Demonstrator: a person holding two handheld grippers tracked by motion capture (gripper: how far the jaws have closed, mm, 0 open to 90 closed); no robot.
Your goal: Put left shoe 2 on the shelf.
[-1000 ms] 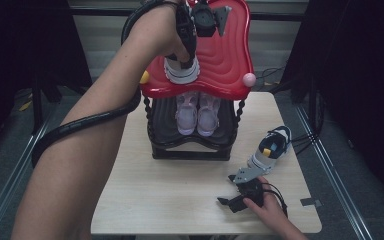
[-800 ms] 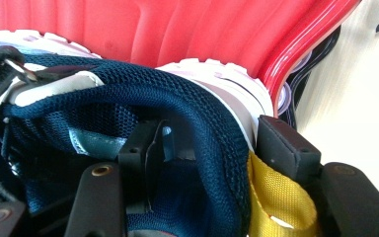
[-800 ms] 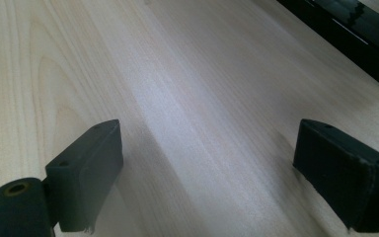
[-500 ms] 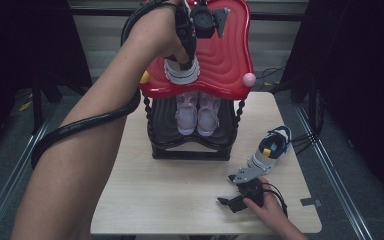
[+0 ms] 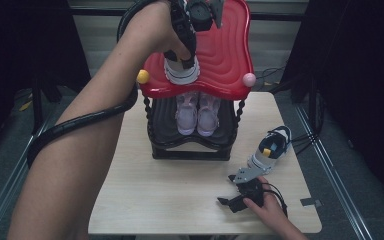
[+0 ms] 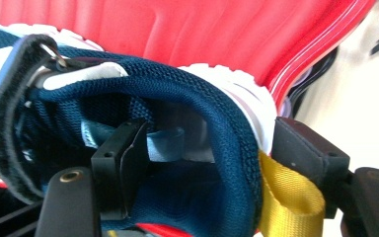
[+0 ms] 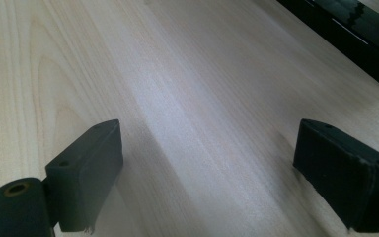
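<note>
The surface (image 5: 160, 200) was a pale wood-grain top, rectangular with rounded near corners, lit evenly from above with a soft sheen. Around it the floor (image 5: 10, 165) was grey and dim. Metal rails (image 5: 330, 170) ran along the floor at both the left and the right of the surface, from near to far. Black curtains (image 5: 350, 65) hung at the left and right, leaving those sides dark. At the far side stood a light panelled wall (image 5: 270, 35) crossed by a dark horizontal bar. A small piece of grey tape (image 5: 311, 202) lay on the floor at the near right.
</note>
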